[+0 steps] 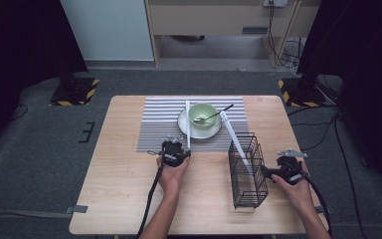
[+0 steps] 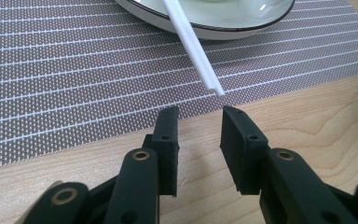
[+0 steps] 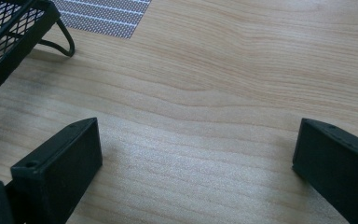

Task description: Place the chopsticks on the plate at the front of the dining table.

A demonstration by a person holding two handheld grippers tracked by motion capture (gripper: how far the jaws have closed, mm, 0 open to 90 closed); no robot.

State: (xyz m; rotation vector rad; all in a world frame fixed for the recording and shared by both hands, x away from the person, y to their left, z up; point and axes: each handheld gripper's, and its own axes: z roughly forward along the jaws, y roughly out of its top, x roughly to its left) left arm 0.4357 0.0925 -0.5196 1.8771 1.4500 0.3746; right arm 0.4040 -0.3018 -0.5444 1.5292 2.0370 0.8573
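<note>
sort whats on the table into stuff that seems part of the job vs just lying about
Likely in the job: white chopstick before the open left gripper, second chopstick leaning in the wire basket, open right gripper.

Untouched so far: green bowl, spoon, plate, striped placemat.

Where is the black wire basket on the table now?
In the high view, the black wire basket stands on the bare wood at the right side of the table, just left of the right hand-held gripper, with a white chopstick leaning into it.

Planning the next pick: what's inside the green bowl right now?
A spoon rests in the green bowl, its dark handle sticking out over the right rim. Whether there is food at the bottom cannot be told from the high view.
</note>
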